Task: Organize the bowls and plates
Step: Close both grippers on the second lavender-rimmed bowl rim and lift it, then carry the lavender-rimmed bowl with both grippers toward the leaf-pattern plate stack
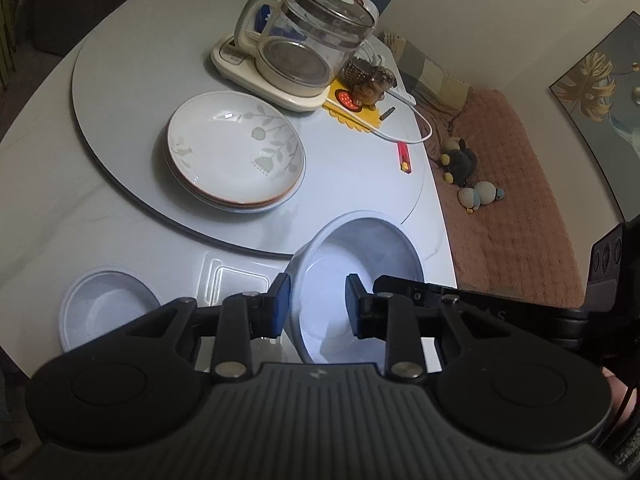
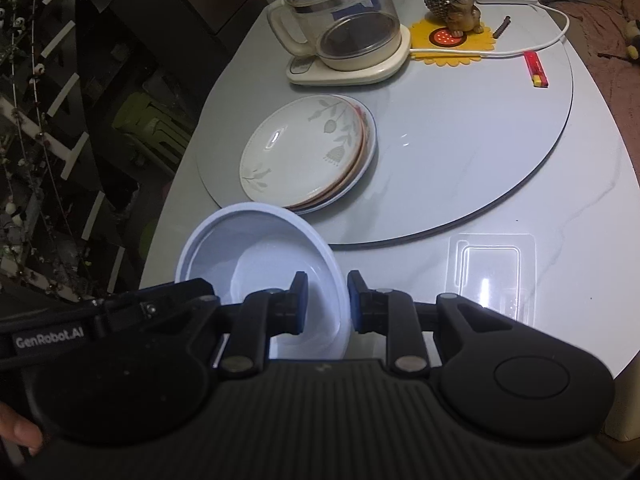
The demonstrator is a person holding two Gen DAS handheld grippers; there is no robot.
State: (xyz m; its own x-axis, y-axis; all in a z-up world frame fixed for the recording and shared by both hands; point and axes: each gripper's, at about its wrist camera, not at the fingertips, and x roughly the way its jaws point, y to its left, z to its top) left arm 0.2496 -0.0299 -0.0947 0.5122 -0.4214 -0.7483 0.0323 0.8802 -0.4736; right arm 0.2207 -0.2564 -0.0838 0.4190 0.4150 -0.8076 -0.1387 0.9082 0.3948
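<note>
1. White marble-look table [image 2: 520, 216] with a grey turntable [image 2: 460, 132] on it, dark shelving off to one side.
2. Nearest in: both grippers share one white bowl [image 2: 256, 248], tilted, apparently off the table. The right gripper [image 2: 327, 302] pinches its rim; the left gripper [image 1: 318, 304] straddles the opposite wall, contact unclear.
3. A second white bowl [image 1: 106, 304] sits on the table, just beside.
4. Further out, the plate stack [image 2: 304, 152] looks finished.
5. Next, I'd guess: nest the held bowl into its twin, level it first.

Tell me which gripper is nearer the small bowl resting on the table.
Left. The left gripper is just right of the small bowl, straddling the tilted bowl's near wall; the right gripper is farther right, across the tilted bowl.
</note>
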